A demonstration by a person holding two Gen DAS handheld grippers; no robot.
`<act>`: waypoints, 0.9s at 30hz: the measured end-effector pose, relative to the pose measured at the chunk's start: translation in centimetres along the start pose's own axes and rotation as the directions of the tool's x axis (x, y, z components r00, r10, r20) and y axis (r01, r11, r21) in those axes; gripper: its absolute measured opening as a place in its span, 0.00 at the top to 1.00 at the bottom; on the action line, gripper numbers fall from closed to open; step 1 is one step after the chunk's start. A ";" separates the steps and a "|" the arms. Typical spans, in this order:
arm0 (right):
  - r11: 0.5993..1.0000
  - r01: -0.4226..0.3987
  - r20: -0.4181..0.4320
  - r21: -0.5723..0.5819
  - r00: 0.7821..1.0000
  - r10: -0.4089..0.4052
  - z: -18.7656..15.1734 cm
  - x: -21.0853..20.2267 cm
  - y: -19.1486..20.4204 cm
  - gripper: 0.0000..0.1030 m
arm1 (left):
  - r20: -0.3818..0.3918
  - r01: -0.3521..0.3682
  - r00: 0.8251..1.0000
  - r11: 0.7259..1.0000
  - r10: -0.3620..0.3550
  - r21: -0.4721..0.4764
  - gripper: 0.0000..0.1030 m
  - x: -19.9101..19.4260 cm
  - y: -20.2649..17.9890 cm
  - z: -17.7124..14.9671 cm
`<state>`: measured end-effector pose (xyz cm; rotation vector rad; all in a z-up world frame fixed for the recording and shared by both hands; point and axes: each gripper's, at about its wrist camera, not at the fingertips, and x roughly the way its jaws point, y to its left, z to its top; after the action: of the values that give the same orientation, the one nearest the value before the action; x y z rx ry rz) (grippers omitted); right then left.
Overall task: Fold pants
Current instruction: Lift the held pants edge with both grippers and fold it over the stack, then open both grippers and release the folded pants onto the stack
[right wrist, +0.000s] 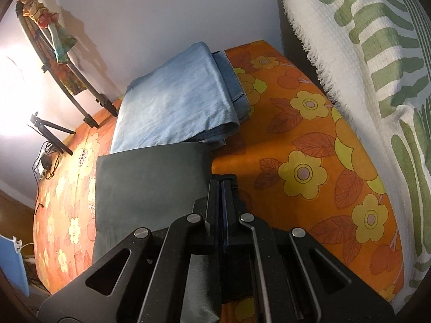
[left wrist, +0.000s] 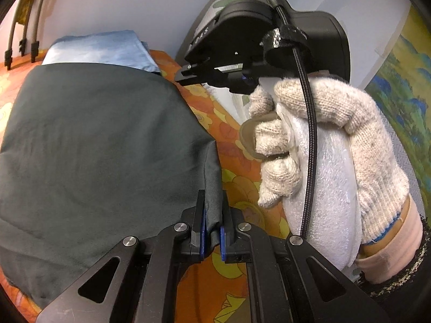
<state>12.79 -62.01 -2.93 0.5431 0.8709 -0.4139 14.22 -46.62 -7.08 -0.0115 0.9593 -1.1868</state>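
Dark grey-green pants (left wrist: pixel 94 148) lie partly folded on an orange flowered bedsheet (left wrist: pixel 242 177). My left gripper (left wrist: pixel 212 202) is shut on a corner of the pants at their right edge. In the right wrist view the same pants (right wrist: pixel 145 188) lie left of my right gripper (right wrist: pixel 223 183), whose jaws are closed on the pants' edge. The right gripper also shows in the left wrist view (left wrist: pixel 194 74), held by a hand in a white knit glove (left wrist: pixel 323 134), above the pants' far right edge.
A folded light blue pair of jeans (right wrist: pixel 175 99) lies behind the dark pants near the wall. A green-and-white patterned cushion (right wrist: pixel 377 67) stands at the right. Tripod legs (right wrist: pixel 54 134) and cables rest at the left of the bed (right wrist: pixel 309 161).
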 end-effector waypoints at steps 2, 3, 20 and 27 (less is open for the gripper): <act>1.000 -0.004 0.010 -0.002 1.000 0.004 0.0 -0.4 0.0 0.98 | 0.003 -0.010 1.000 1.000 0.010 0.014 0.94 0.4 -0.4 0.2; 1.000 -0.005 0.016 -0.002 1.000 0.005 0.1 -0.6 0.0 0.98 | 0.004 -0.014 1.000 1.000 0.014 0.019 0.94 0.3 -0.4 0.0; 1.000 -0.011 0.034 -0.016 0.999 0.012 -0.3 -1.7 -0.4 0.98 | 0.011 -0.065 0.998 0.995 0.065 0.079 0.94 0.2 -2.2 -0.8; 0.999 -0.015 0.045 -0.042 0.999 0.017 -0.5 -2.6 0.2 0.98 | 0.000 -0.054 0.999 0.993 0.055 0.105 0.85 -0.5 -2.9 -1.4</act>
<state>11.04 -61.22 -1.06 0.5001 0.8295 -0.3911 11.08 -46.80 -6.25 0.0996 0.8941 -1.1857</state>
